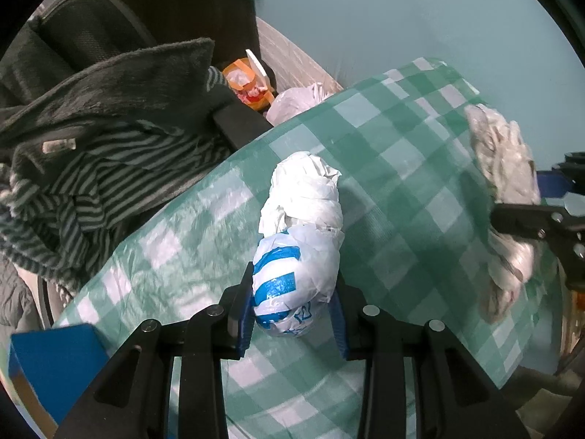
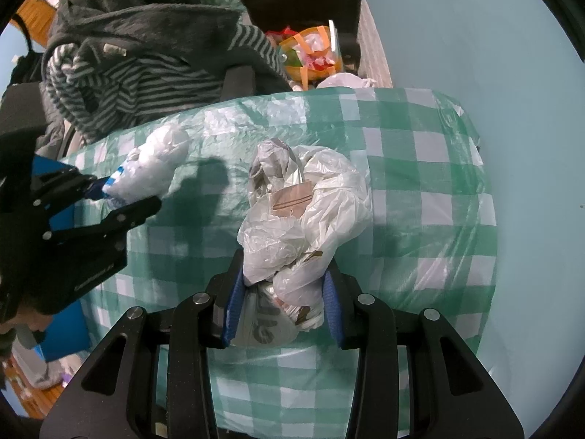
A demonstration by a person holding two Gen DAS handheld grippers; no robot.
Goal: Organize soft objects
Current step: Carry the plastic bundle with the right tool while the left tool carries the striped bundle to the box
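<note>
The right claw (image 1: 526, 219) is cut off by the left wrist view's edge. The blue box (image 1: 55, 358) runs past the frame. Print on the clear bag bundle (image 2: 303, 219) is half hidden, unreadable.

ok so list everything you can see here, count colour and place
white-and-blue bag bundle: 1, white with blue print, in the left claw
clear bag bundle: 1, translucent white, in the right claw
tablecloth: 1, green-white check, under both
striped garment: 1, grey-green stripes, on chair left
dark fleece: 1, dark grey, over the stripes
orange bag: 1, orange, behind table
blue box: 1, blue, near left
left claw: 1, black, blue pads
right claw: 1, black, blue pads
</note>
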